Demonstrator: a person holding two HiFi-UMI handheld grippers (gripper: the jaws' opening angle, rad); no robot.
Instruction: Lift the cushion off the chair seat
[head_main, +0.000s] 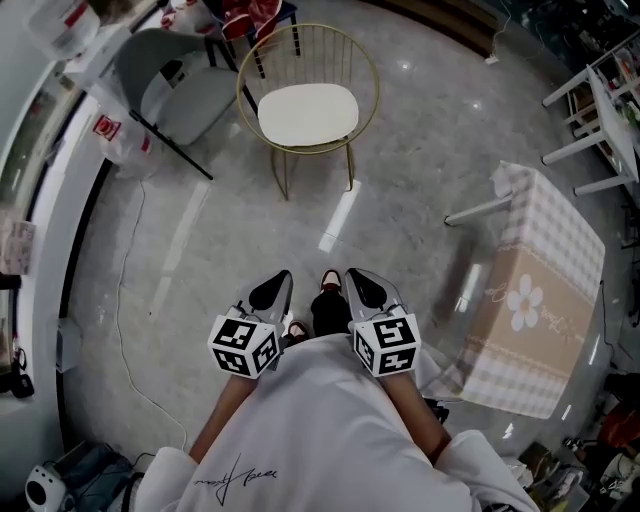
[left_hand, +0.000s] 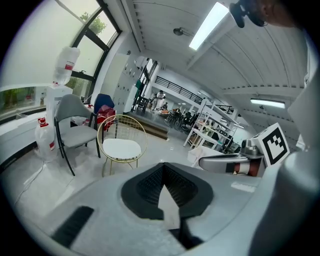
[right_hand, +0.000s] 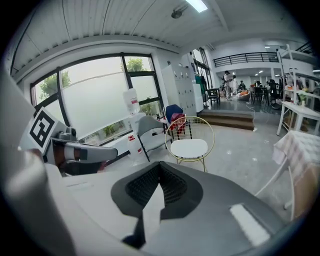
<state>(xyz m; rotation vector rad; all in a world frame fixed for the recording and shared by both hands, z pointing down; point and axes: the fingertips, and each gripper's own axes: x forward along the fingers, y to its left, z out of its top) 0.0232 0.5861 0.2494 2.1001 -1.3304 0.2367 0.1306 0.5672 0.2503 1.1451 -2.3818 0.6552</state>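
Note:
A white cushion (head_main: 308, 113) lies on the seat of a round gold wire chair (head_main: 364, 55) across the floor, well ahead of me. The same cushion (left_hand: 120, 148) shows small in the left gripper view, and the cushion (right_hand: 189, 148) shows likewise in the right gripper view. My left gripper (head_main: 277, 290) and right gripper (head_main: 361, 286) are held side by side close to the person's body, both shut with nothing between the jaws. A wide stretch of floor separates them from the chair.
A grey chair (head_main: 175, 85) stands left of the gold one, with a white counter (head_main: 40, 200) along the left wall. A table with a checked cloth (head_main: 535, 290) is at the right. A thin cable (head_main: 130, 290) trails on the floor at left.

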